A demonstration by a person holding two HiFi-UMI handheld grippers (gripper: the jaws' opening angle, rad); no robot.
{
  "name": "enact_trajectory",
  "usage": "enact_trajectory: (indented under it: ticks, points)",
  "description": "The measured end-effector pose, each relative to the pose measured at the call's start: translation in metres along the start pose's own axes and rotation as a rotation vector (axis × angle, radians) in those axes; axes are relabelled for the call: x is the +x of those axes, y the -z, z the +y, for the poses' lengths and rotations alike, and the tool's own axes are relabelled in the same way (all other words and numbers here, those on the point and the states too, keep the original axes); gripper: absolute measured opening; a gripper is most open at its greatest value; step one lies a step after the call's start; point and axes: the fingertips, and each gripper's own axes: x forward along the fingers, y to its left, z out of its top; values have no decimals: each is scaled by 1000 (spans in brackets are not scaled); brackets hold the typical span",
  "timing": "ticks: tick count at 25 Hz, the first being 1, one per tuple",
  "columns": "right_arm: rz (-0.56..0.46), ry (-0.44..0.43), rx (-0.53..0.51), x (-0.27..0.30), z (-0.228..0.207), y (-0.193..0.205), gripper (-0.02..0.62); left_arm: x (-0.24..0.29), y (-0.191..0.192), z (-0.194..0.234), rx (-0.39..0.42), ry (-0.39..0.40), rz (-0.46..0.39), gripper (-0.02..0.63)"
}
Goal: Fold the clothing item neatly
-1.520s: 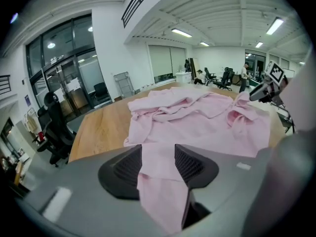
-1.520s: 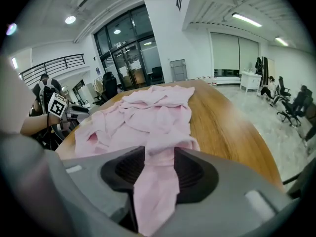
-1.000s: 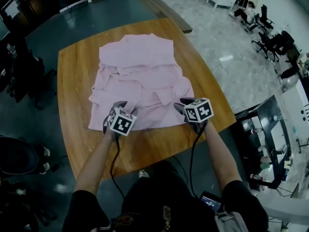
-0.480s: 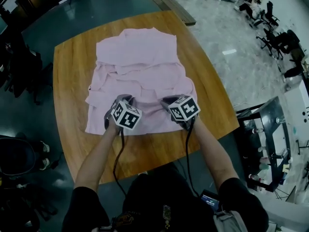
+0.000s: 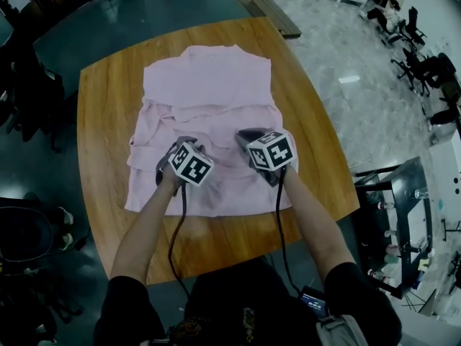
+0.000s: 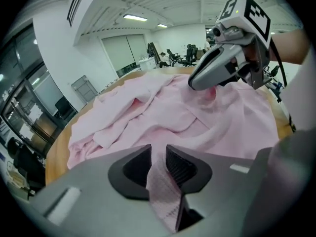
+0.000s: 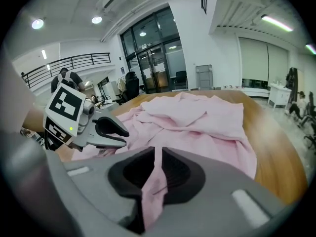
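A pink garment (image 5: pixel 209 85) lies spread and rumpled on the wooden table (image 5: pixel 101 121). My left gripper (image 5: pixel 181 143) is over its lower middle, with a strip of pink cloth (image 6: pixel 163 196) pinched between the pads; its jaws have just been opening a little, and the cloth is still between them. My right gripper (image 5: pixel 243 135) sits beside it to the right, its jaws having just closed on a fold of the same cloth (image 7: pixel 153 191). The left gripper view shows the right gripper (image 6: pixel 210 80) close by on the garment (image 6: pixel 148 112). The right gripper view shows the left gripper (image 7: pixel 111 132).
The table's near edge (image 5: pixel 238 240) is just in front of my arms. Bare wood borders the garment on the left and right. Dark floor with chairs (image 5: pixel 29 99) lies to the left, and pale floor with office chairs (image 5: pixel 432 71) to the right.
Both grippers moved away from me, from the garment's near hem toward its middle, and drew closer together. Their jaws closed on pink cloth.
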Motion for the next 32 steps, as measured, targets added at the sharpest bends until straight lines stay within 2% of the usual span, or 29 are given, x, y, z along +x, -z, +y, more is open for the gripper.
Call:
enact_trajectory:
  ticks: [2,4,8,10,13,16,18,21,25,32]
  points:
    - [-5,-25,-17,1,0,-5,49,6,2,1,-7,18,12,112]
    - [27,-85,-81,0,12,-2,51,9,3,3,-17,29,15,120]
    - [249,-196,-290,3,34,42,60,9,3,4,-21,49,8,121]
    - [348,-211,-369,4,34,64,73,7,2,4,-20,57,0,121]
    - [434,-215,-453,2,37,83,78,1,0,4,-20,65,-12,121]
    - [469,-177,-522,1,33,85,32,-8,-3,4,-41,79,-33,123]
    - [457,-137,-499,0,27,81,15,-17,-4,5,-67,91,-53,134]
    - [348,-85,-411,-3,19,55,15,-33,-3,11,-107,93,-81,157]
    - [219,66,-312,-3,-11,24,15,-54,7,27,-175,67,-113,179]
    - [249,243,-254,6,-39,32,16,-83,36,60,-289,-45,-146,184]
